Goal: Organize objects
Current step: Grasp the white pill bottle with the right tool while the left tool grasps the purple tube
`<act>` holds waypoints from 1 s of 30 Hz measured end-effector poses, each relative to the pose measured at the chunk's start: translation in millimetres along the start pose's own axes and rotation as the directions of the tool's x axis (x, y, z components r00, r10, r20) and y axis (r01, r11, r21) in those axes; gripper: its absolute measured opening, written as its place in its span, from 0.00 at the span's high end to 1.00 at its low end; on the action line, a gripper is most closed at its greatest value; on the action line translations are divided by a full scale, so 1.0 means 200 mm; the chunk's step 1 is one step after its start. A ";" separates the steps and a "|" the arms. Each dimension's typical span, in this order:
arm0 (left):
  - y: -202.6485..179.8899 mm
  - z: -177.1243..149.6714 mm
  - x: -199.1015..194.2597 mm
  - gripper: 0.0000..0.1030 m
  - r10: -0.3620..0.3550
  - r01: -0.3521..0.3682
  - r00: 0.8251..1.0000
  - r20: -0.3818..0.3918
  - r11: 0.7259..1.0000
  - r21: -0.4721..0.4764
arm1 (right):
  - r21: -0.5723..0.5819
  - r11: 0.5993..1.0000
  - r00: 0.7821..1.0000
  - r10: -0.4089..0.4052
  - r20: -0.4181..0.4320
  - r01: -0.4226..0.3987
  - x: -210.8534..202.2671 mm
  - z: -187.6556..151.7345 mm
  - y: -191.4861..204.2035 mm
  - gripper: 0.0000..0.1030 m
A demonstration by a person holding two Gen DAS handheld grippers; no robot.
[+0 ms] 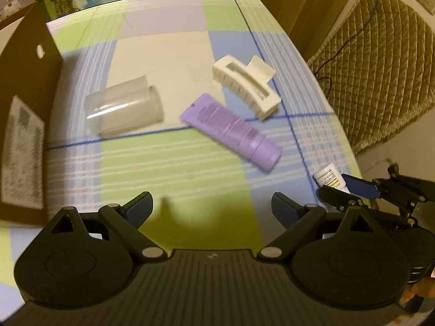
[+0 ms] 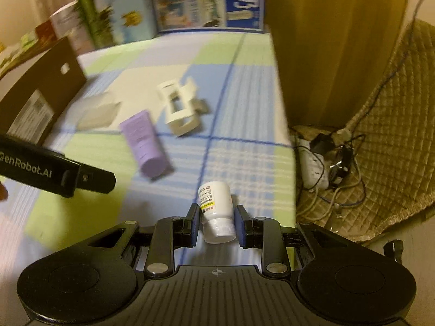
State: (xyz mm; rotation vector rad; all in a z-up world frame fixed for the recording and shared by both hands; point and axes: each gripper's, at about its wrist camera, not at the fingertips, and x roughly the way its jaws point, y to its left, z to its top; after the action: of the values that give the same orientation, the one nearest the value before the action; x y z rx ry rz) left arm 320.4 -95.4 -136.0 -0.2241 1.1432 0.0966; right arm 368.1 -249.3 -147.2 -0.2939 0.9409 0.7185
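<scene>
Fingers of the right gripper flank a small white plastic pill bottle near the checked tablecloth's right edge, not visibly clamping; left gripper spread wide, empty.

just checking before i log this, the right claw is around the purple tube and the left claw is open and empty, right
Not quite: the right claw is around the white bottle, not the purple tube, as the right wrist view shows. The left claw is open and empty.

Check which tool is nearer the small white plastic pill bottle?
Right. The right tool straddles the small white plastic pill bottle, a finger on each side of it. The left tool sits open over bare cloth, off to the bottle's left.
</scene>
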 end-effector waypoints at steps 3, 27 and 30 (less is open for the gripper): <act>-0.02 0.06 0.05 0.13 -0.018 0.018 1.000 0.003 0.999 -0.048 | 0.022 1.000 1.000 -0.015 0.018 0.015 0.02 0.04 -0.04 0.76; 0.08 -0.01 0.09 0.73 0.104 -0.105 0.994 0.038 0.994 0.036 | 0.048 0.996 0.997 0.080 0.011 -0.080 0.04 0.02 0.10 0.76; 0.17 -0.12 0.03 0.73 0.099 -0.099 0.995 0.019 0.995 0.028 | 0.015 0.992 0.992 0.124 -0.009 -0.124 0.03 -0.02 0.18 0.76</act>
State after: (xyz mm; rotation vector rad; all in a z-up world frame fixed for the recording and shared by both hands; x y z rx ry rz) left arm 294.6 -68.4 -154.9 -0.1408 1.1373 0.1696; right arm 343.8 -222.6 -150.9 -0.2276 0.9797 0.8245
